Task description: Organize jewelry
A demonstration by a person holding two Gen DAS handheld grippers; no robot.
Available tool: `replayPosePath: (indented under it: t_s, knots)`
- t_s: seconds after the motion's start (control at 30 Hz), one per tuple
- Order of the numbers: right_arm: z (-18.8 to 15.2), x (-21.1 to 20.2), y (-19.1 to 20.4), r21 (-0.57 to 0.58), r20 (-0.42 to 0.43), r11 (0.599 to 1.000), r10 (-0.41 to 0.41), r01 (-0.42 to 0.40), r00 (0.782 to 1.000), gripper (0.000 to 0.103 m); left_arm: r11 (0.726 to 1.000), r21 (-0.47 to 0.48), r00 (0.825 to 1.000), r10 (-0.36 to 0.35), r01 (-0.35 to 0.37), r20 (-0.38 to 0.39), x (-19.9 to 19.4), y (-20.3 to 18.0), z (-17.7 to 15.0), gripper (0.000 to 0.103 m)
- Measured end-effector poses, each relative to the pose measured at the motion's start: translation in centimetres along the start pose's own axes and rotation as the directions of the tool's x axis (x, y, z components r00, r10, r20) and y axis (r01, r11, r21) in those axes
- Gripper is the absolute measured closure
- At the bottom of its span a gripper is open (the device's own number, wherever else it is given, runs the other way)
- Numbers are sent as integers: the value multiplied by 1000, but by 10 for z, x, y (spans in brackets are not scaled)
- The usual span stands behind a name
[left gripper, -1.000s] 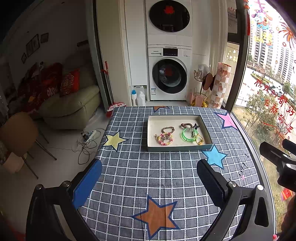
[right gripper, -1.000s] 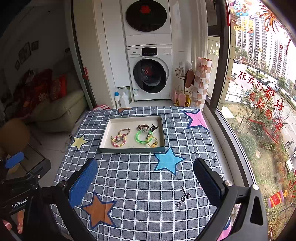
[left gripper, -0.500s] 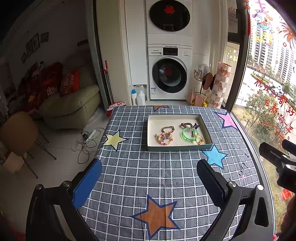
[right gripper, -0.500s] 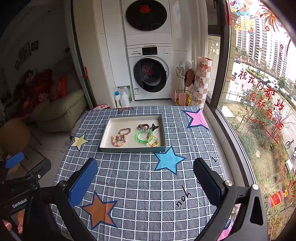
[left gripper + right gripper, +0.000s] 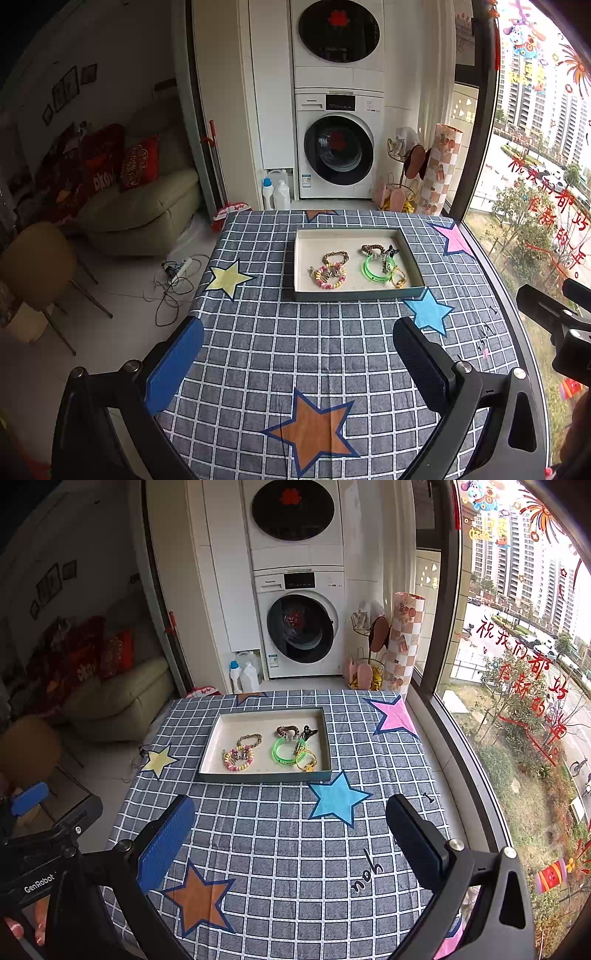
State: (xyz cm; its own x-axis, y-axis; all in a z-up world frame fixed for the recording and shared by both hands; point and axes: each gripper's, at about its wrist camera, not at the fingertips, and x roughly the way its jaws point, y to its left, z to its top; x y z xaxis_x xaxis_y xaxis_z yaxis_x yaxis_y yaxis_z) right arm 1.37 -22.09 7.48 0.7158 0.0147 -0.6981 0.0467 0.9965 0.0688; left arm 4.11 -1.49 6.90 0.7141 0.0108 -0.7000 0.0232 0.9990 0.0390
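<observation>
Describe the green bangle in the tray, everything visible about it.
The green bangle is a translucent, neon-green ring that looks like plastic, with small dark marks on its near edge. It lies flat on the pale floor of the shallow tray, in the right half. A small metallic piece lies across its right side, and a yellow ring overlaps it at the near right. Neither tool touches it.

Your tabletop [image 5: 332,350] wears a grey-blue cloth checked in white, with orange, blue, yellow and pink stars. The white tray [image 5: 306,258] holds a neon-green bangle [image 5: 378,268] and what looks like a pink-and-yellow beaded bracelet [image 5: 328,277].
</observation>
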Motion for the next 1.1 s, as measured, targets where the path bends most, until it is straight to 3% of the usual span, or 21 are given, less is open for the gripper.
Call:
replayPosePath:
  t_s: [1.1]
  knots:
    - [-6,3,3,8,-9,1000,3,-3,1000,0,1000,-4,1000,-12,12,-12,6,-2,-2,0]
